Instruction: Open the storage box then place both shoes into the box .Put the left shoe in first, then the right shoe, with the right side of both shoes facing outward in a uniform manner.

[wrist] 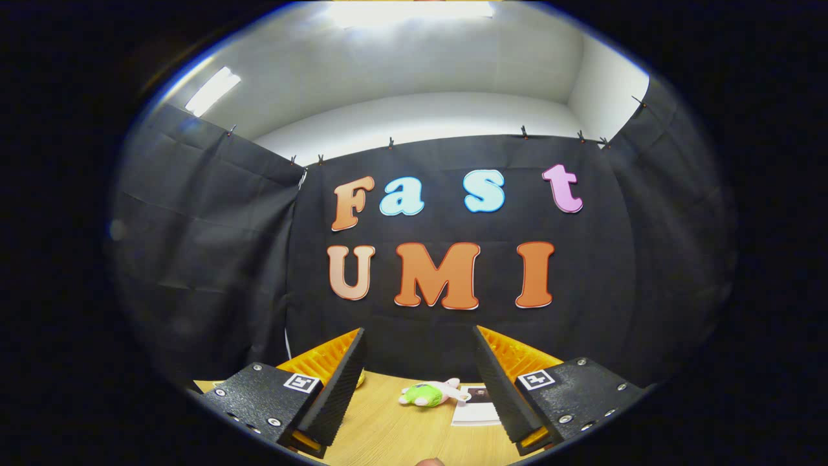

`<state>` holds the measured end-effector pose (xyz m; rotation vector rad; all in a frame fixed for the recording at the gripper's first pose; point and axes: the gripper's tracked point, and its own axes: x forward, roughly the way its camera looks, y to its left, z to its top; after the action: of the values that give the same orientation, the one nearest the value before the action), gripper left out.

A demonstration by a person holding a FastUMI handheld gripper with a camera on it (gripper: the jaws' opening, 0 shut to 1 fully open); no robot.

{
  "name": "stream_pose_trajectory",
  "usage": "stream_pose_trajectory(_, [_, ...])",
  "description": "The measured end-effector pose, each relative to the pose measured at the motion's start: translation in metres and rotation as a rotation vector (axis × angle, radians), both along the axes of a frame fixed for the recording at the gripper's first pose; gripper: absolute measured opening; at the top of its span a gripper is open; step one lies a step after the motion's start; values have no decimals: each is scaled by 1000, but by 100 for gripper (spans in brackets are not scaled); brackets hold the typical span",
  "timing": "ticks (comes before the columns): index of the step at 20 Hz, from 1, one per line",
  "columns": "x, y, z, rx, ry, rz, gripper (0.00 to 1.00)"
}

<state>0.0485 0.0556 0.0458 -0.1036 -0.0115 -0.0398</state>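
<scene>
Gripper view: gripper [419,336] is sitting wide open, holding nothing, fingers spreading across the lower centre. Small green-and-white plush toy [432,393] is lying between them on the wooden table [381,433], beside a white card [477,408]. Open tabletop ahead.

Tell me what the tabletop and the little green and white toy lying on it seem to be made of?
The tabletop looks like light wood or wood-look laminate, matt, with fine grain lines. The green and white toy, lying beyond the open gripper, seems soft plush, judging by its rounded, fuzzy outline, though it is small.
</scene>
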Motion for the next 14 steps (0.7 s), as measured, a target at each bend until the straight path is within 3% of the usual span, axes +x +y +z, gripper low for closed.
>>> stream_pose_trajectory(5, [-7, -24, 20, -1, -61, -50, 96])
stream_pose_trajectory(14, [-8, -28, 30, 5, -100, -50, 96])
